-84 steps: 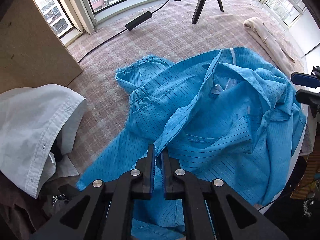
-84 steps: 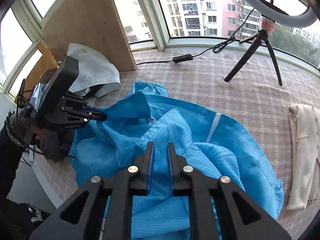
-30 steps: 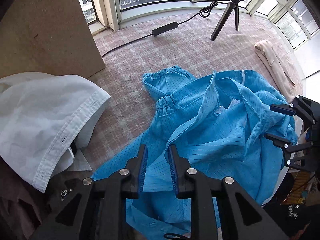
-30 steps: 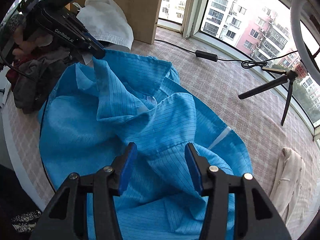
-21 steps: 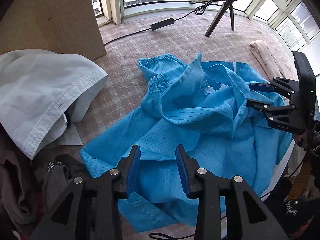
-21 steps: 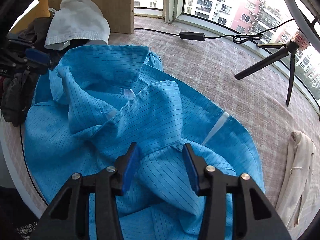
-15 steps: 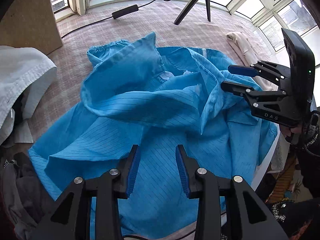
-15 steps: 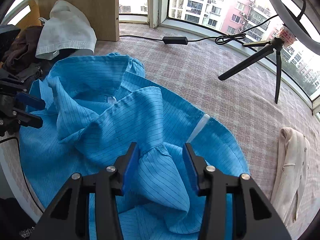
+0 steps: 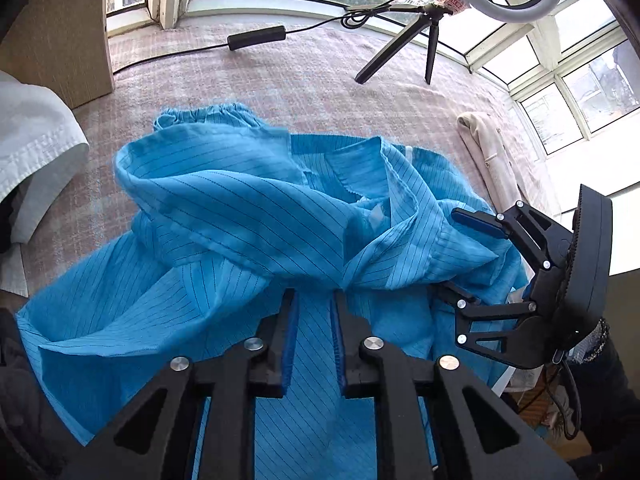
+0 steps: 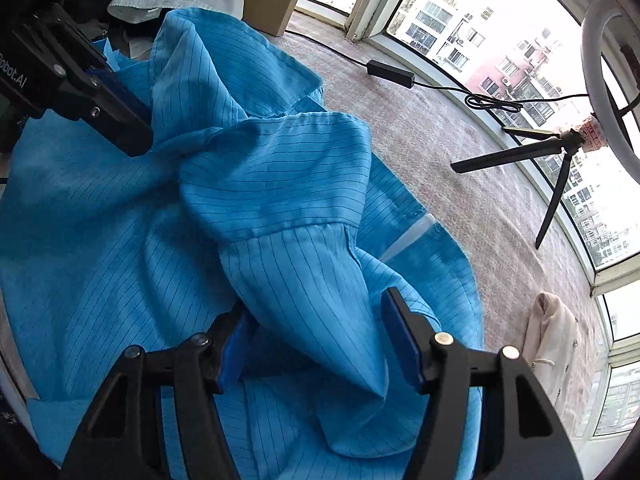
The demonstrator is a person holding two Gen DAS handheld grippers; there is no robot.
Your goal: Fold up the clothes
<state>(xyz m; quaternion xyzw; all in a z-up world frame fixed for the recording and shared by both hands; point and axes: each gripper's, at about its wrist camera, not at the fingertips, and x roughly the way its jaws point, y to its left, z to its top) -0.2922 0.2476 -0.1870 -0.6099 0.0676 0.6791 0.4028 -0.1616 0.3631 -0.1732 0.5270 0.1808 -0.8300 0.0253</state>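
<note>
A blue pin-striped shirt (image 9: 240, 208) lies crumpled on the pink plaid surface (image 9: 320, 92), its elastic cuff (image 9: 208, 112) at the far side. My left gripper (image 9: 314, 295) has its jaws closing on a gathered fold, and creases radiate from its tips. The right wrist view has this gripper (image 10: 140, 136) at upper left, pinching the shirt (image 10: 272, 168). My right gripper (image 10: 316, 300) has its jaws opening, and a loose lobe of blue cloth lies between the wide pads. From the left wrist it (image 9: 446, 252) is on the right, straddling a pointed corner of cloth.
A white garment (image 9: 36, 140) and dark clothes (image 9: 16, 380) are piled at the left by a wooden board (image 9: 52, 32). A folded cream garment (image 9: 488, 152) lies at the far right. A tripod (image 9: 400, 48) with ring light and a cabled adapter (image 9: 256, 38) stand by the window.
My left jaws have drawn together on the blue cloth. The right jaws have spread wider and dropped closer to the shirt. The shirt's folds have been pulled up between the two grippers.
</note>
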